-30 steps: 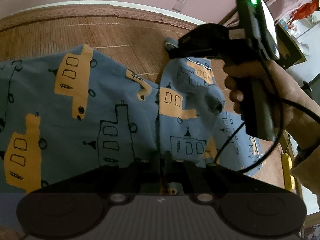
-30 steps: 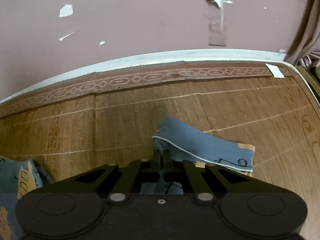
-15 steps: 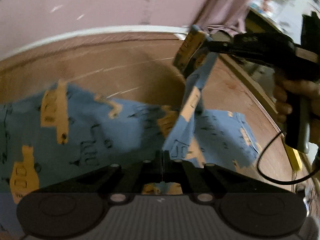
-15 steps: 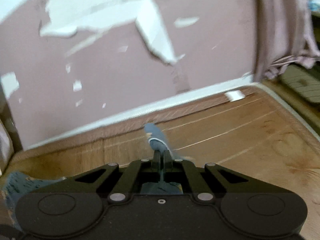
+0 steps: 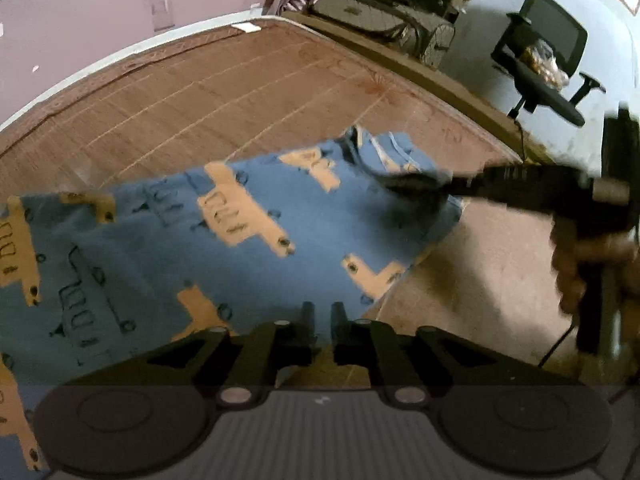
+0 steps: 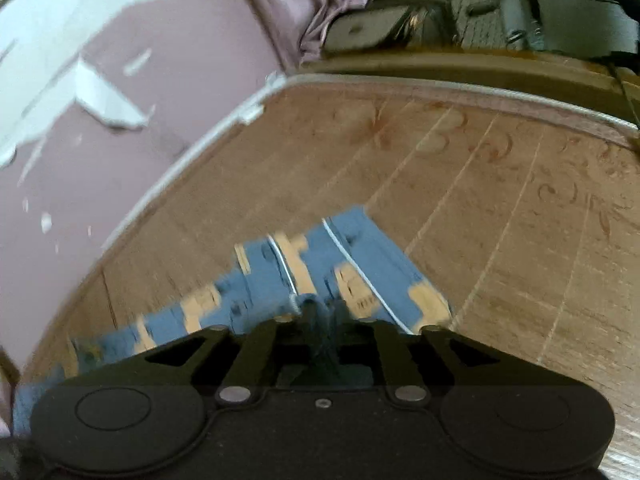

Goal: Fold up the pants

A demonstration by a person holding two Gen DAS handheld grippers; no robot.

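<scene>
**Right tool holds the pants' far end**

The pants (image 5: 256,248) lie flat on the mat (image 5: 208,96), long axis running leftward from the right tool (image 6: 322,312), which pinches cloth at their right end. The left tool (image 5: 322,316), slightly parted and holding nothing, hovers at the near hem.

The blue cotton pants (image 5: 248,248) carry tan-orange bus shapes and thin dark line-drawn vehicles, with white piping at the hems (image 6: 352,260). The woven brown bamboo mat (image 5: 208,96) shows pale stitched stripes and faint reddish floral scrolls. The wall (image 6: 132,120) is mauve with white peeled patches.
</scene>
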